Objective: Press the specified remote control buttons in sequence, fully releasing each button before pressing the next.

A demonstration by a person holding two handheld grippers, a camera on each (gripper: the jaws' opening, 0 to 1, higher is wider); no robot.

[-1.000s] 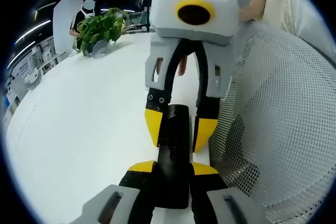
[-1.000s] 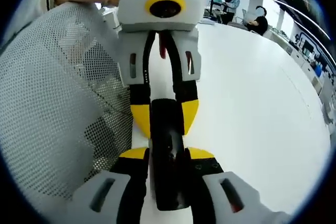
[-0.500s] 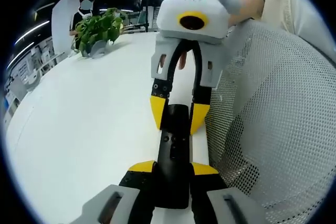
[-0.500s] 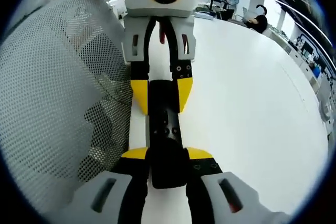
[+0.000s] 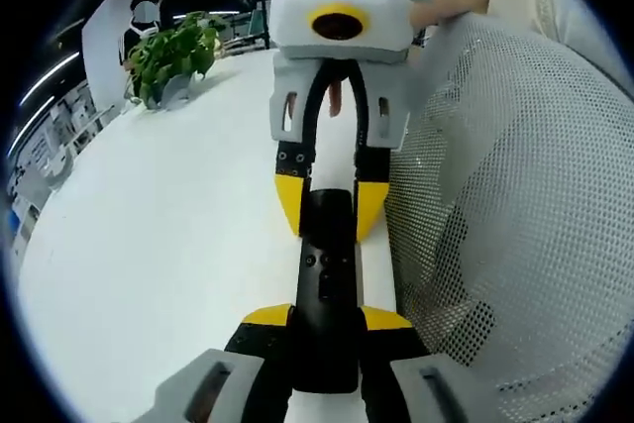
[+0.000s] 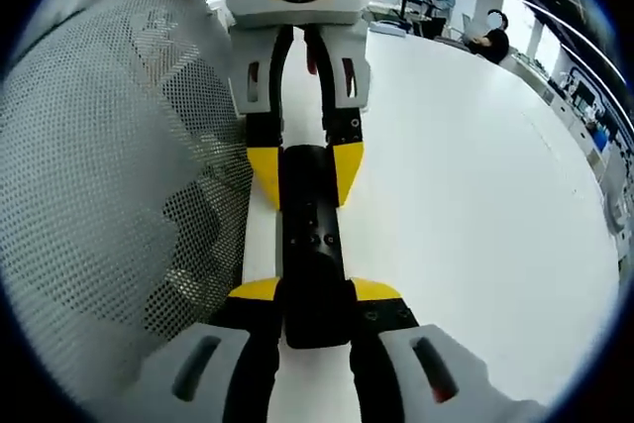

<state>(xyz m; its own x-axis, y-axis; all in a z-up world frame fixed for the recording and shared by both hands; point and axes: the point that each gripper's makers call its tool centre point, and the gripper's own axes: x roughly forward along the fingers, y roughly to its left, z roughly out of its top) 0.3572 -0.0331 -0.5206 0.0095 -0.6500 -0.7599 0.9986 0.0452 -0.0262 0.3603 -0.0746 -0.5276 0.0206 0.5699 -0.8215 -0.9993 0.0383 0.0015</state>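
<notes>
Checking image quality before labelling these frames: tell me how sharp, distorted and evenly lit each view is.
Left gripper view: strong fisheye bending of the white table; remote control and plant are sharp; the remote's black face hides button detail. Right gripper view: same curvature; mesh holes crisp; bright ceiling strips at the upper right, soft even light, faint shadows on the table.

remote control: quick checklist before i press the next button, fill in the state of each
1. remote control held at both ends: ok, left gripper and right gripper each have their jaws closed on an end.
2. Buttons facing the cameras: ok, small buttons show.
3. Any button pressed now: cannot tell.
4. Remote over the white table: ok.
5. Mesh chair back clear of the remote: cannot tell, it sits close alongside.
</notes>
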